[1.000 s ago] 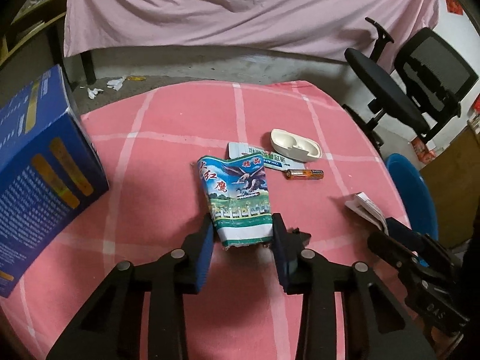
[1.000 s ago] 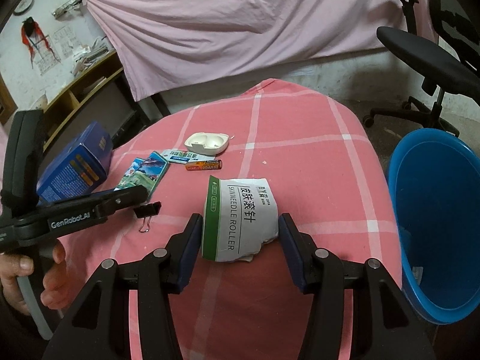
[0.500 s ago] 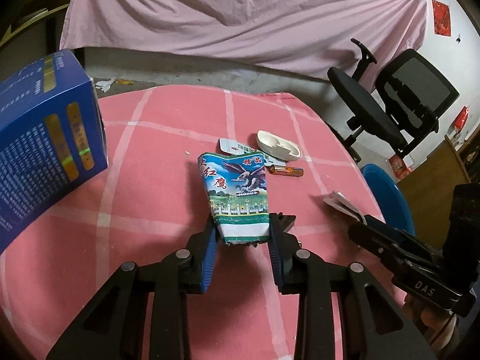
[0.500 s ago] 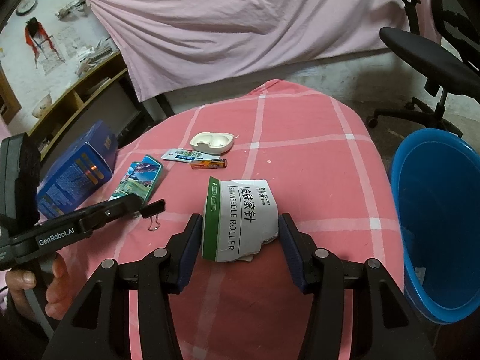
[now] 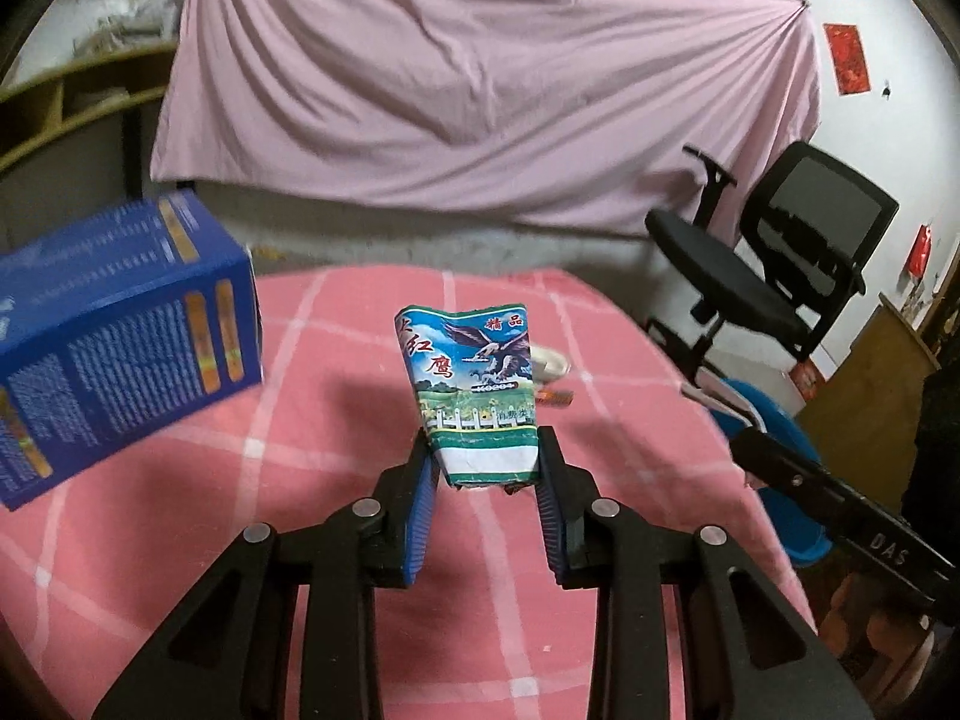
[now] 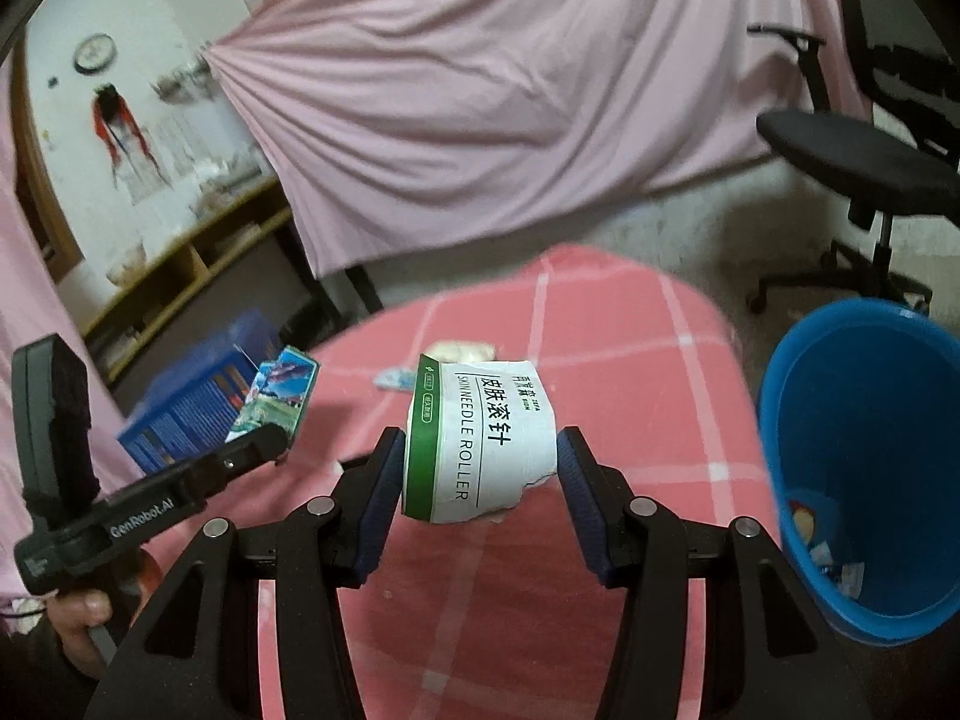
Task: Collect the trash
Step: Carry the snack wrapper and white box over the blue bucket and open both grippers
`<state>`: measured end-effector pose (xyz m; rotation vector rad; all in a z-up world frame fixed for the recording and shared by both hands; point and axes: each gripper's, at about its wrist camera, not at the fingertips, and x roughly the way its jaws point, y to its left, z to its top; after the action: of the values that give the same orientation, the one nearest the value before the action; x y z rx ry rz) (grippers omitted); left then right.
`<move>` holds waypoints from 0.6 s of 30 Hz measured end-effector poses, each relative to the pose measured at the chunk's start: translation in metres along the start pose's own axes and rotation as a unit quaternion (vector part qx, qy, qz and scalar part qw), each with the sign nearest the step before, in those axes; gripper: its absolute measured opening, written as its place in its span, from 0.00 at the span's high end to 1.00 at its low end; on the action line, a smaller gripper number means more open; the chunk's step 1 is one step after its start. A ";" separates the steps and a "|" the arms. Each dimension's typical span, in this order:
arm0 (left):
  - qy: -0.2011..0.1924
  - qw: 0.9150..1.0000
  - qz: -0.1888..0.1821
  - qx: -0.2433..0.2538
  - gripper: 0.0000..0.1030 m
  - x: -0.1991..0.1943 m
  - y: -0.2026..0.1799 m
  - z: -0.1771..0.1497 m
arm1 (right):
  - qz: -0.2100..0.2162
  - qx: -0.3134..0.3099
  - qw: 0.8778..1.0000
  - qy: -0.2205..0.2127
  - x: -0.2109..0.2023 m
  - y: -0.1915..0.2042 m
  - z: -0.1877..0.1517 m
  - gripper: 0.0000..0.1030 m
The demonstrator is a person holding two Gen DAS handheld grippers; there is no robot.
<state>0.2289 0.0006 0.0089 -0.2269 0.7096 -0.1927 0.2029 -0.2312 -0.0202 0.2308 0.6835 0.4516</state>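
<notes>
My left gripper [image 5: 483, 480] is shut on a colourful eagle-print packet [image 5: 474, 396] and holds it upright above the pink checked table [image 5: 300, 480]. The packet also shows in the right wrist view [image 6: 276, 396]. My right gripper [image 6: 480, 480] is shut on a white and green box marked "skin needle roller" [image 6: 480, 438], held above the table [image 6: 630, 360]. A blue trash bin [image 6: 864, 450] stands on the floor to the right, with some scraps inside. It also shows in the left wrist view [image 5: 774, 420].
A big blue carton [image 5: 114, 348] stands on the table's left. A white dish [image 5: 549, 363], a battery [image 5: 555, 399] and a flat sachet [image 6: 393, 381] lie behind the held items. A black office chair [image 5: 768, 264] stands at the right.
Both grippers have lifted their items off the table. The left gripper closed tighter on the eagle packet and raised it upright. The right gripper moved up with the bin closer at right.
</notes>
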 end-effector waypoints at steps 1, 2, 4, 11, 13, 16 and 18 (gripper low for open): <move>-0.011 1.000 0.000 0.000 0.74 -0.005 -0.005 -0.001 | 0.002 -0.002 1.000 -0.013 -0.006 0.001 0.000 0.52; -0.017 1.000 -0.001 0.001 0.74 -0.007 -0.007 -0.002 | 0.004 -0.006 1.000 -0.027 -0.013 0.002 0.001 0.52; -0.034 0.999 -0.003 0.006 0.74 -0.013 -0.020 -0.002 | 0.006 -0.012 0.998 -0.059 -0.028 0.003 0.003 0.52; -0.097 0.994 -0.034 0.041 0.74 -0.033 -0.077 0.007 | -0.017 -0.017 0.986 -0.164 -0.085 -0.004 0.014 0.52; -0.119 0.990 -0.048 0.049 0.74 -0.040 -0.096 0.009 | -0.027 -0.022 0.982 -0.185 -0.098 -0.007 0.018 0.52; -0.149 0.985 -0.069 0.061 0.74 -0.050 -0.120 0.013 | -0.049 -0.035 0.972 -0.227 -0.123 -0.010 0.018 0.52; -0.165 0.981 -0.079 0.069 0.74 -0.056 -0.132 0.015 | -0.060 -0.038 0.966 -0.248 -0.136 -0.014 0.018 0.52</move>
<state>0.1840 -0.1097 0.0900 -0.1759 0.3457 -0.3459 0.1258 -0.3087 0.0645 0.2163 0.1871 0.2855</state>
